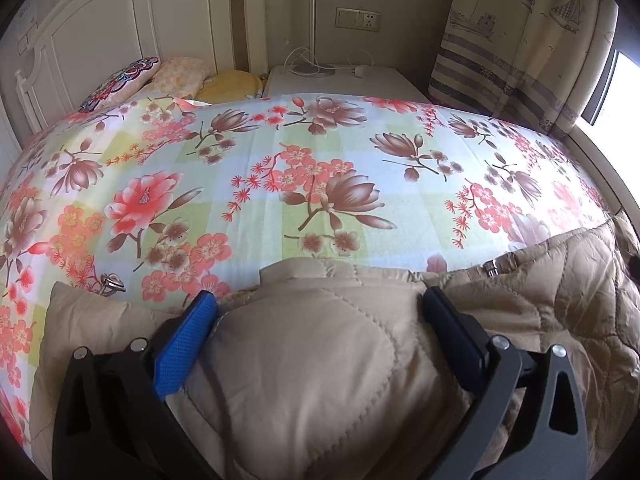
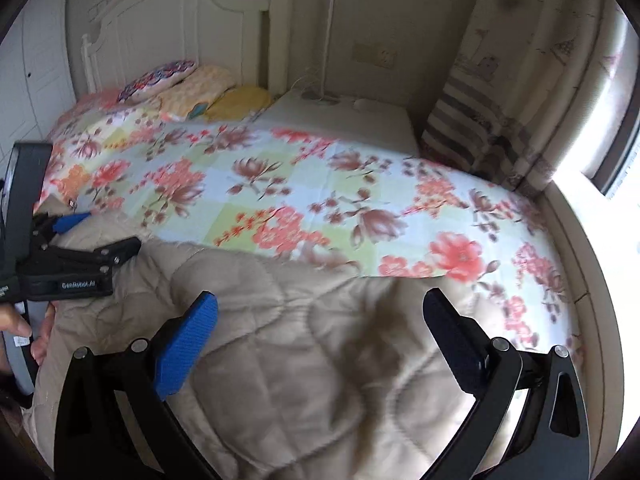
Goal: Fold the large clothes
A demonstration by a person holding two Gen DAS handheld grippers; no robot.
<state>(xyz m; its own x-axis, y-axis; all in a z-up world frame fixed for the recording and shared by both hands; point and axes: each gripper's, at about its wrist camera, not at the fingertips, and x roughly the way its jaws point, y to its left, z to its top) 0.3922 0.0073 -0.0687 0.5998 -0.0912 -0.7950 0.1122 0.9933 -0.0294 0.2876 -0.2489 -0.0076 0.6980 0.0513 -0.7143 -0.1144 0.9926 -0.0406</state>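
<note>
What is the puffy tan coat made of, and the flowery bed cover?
The tan coat looks like padded, quilted synthetic fabric, slightly shiny: stitched curved seams puff up between lines. The flowery bed cover looks like thin, matte woven cotton, printed flat with faint creases. Neither is certain.

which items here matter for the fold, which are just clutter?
Job: beige quilted coat, left gripper, right gripper, floral bedspread as work surface.
Clutter: pillows, nightstand, lamp base, curtain.
</note>
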